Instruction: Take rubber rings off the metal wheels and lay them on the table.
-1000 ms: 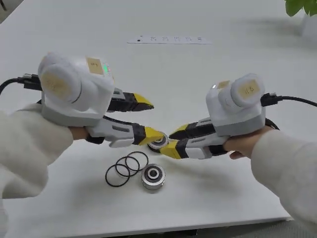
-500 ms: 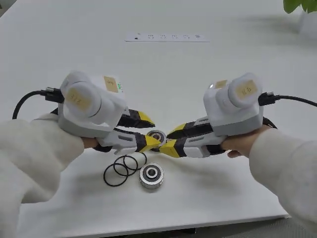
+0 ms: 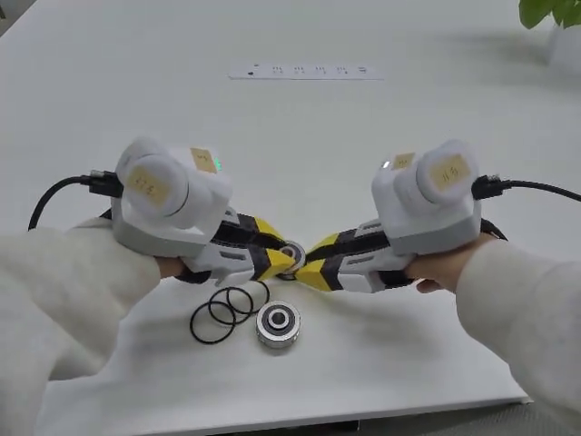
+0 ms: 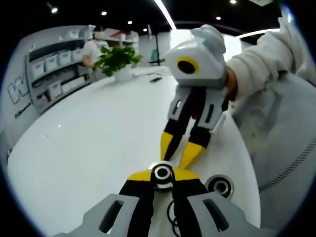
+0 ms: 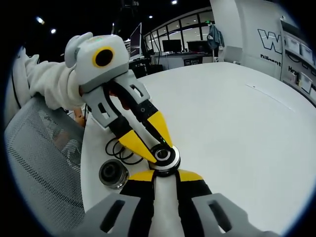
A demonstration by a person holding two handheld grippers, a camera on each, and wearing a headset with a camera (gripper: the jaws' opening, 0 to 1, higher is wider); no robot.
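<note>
Over the table (image 3: pixel 381 154), my grippers meet on the held wheel (image 3: pixel 292 253).
My left gripper (image 3: pixel 283 261) clamps it, just beyond the loose wheel (image 3: pixel 278 324). My right gripper (image 3: pixel 309 269) shows parted tips in the left gripper view; whether they pinch, I cannot tell. A skewed pull could pop it free. The head view adds three rubber rings (image 3: pixel 227 309) left of the loose wheel.

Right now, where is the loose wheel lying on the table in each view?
Head view: loose wheel at lower centre, just right of the rubber rings.
Left gripper view: loose wheel at lower right, to the right of that view's own jaws.
Right gripper view: loose wheel at lower left, to the left of that view's own jaws.
Shared landmark: the raised wheel at the jaw tips.
</note>
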